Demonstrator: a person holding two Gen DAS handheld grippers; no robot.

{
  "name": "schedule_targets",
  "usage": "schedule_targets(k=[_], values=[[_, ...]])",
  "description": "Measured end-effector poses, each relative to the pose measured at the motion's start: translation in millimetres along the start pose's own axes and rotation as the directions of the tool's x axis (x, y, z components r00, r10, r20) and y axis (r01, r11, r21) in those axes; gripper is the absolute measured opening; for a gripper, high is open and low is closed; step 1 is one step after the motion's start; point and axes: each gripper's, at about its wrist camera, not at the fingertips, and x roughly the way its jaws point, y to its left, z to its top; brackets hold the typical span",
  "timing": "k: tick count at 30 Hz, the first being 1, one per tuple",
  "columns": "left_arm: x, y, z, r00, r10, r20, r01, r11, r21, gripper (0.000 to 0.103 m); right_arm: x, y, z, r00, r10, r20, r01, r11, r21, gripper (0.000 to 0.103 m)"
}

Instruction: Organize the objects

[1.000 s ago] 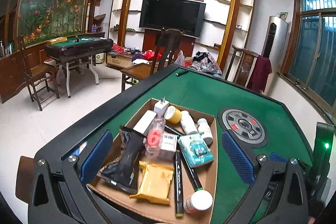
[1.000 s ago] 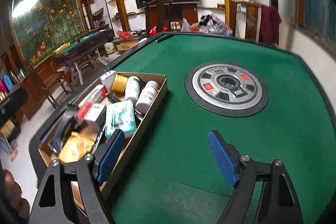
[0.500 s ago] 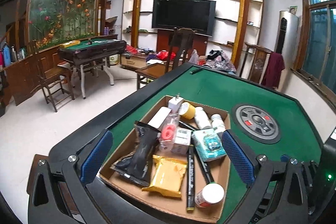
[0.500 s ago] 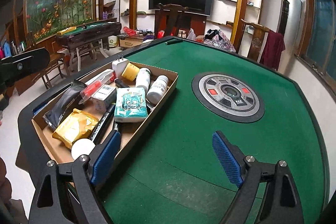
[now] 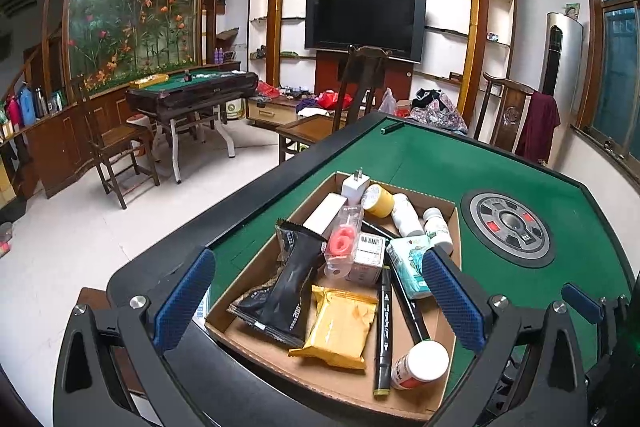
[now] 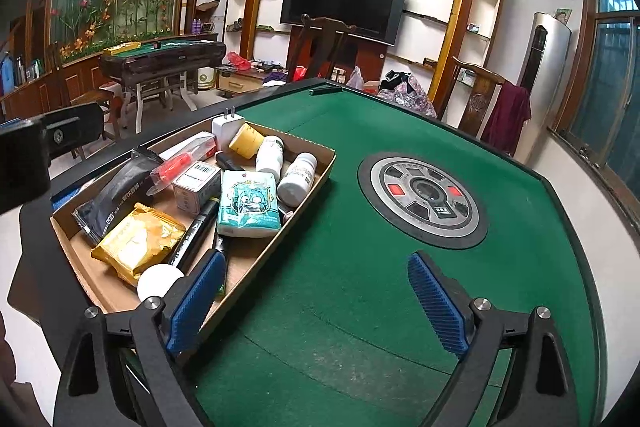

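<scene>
1. Left wrist view: left tool point(image 5: 320, 301) spread wide, empty, over cardboard tray point(image 5: 316, 383).
2. Right tool point(image 6: 316, 303) apart, empty, above green worktop point(image 6: 360, 267).
3. Snack packs point(image 5: 338, 327), markers, bottles jumbled in tray; fits sorting pending or items gathered.

Left gripper point(image 5: 320, 297): we hold it level, jaws spread wide, blue pads point(image 5: 185, 301) at 8 and 4 o'clock of its own view, nothing between them. Right gripper point(image 6: 316, 307): also agape and empty, pads point(image 6: 438, 305) well apart; its black body shows at 9 o'clock.
</scene>
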Motion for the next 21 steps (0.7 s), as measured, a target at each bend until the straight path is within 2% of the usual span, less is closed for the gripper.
schedule_targets(k=[9, 21], values=[[8, 3, -6, 0.999, 0.015, -0.04, -0.016, 1.0, -0.01, 0.103, -3, 11, 1, 1.0, -0.021, 0.014, 0.022, 0.999, -0.039, 0.097], [14, 7, -10, 0.997, 0.033, -0.068, -0.035, 0.999, -0.023, 0.103, 3, 17, 1, 1.0, -0.02, -0.018, 0.019, 0.999, -0.048, 0.097]])
